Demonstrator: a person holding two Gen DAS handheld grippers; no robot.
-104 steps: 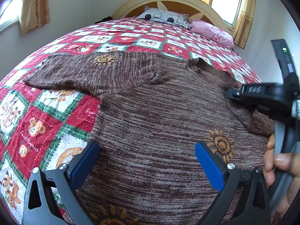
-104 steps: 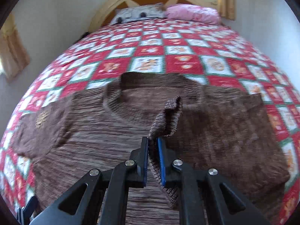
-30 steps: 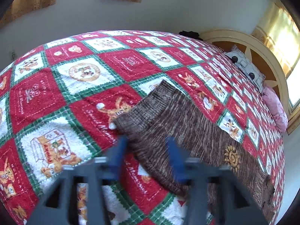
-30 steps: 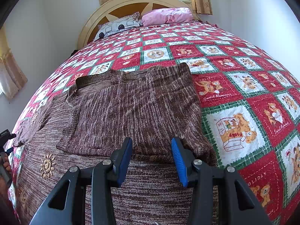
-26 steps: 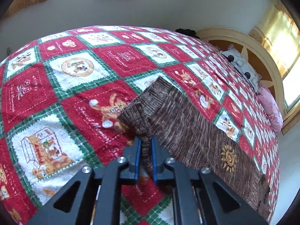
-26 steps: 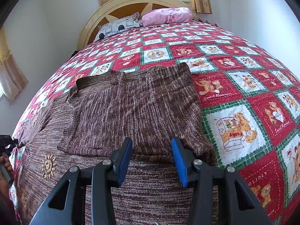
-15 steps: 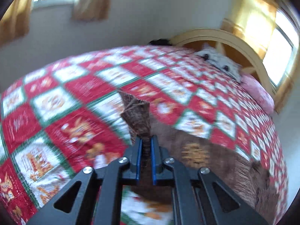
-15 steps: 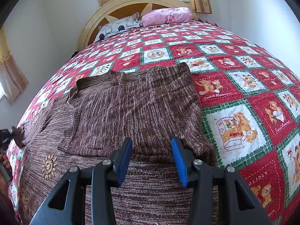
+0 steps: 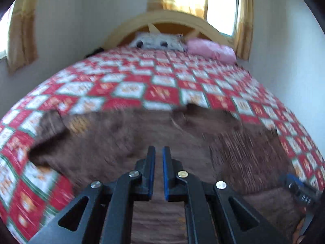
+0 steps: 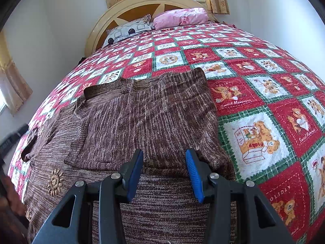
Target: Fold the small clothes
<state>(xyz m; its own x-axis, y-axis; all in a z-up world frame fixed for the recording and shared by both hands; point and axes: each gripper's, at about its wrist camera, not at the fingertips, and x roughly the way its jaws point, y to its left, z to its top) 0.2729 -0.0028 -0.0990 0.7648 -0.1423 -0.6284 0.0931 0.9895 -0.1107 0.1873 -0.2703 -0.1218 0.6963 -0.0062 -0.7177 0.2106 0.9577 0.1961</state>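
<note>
Sleeve [image 9: 48, 142] now folded inward, quilt [image 10: 254, 85] unchanged.

A brown marled knit sweater [image 10: 130, 130] with small orange sun motifs [image 10: 54, 181] lies flat, neckline [image 10: 105, 89] away from the camera. Its right sleeve [image 10: 166, 109] is folded across the chest; the left sleeve [image 9: 67, 142] is lifted and blurred.

Left gripper [image 9: 158, 169]: black arms — blue pads, silver screws
Right gripper [image 10: 164, 175]: black — ribbed blue pads [image 10: 194, 175]
</note>
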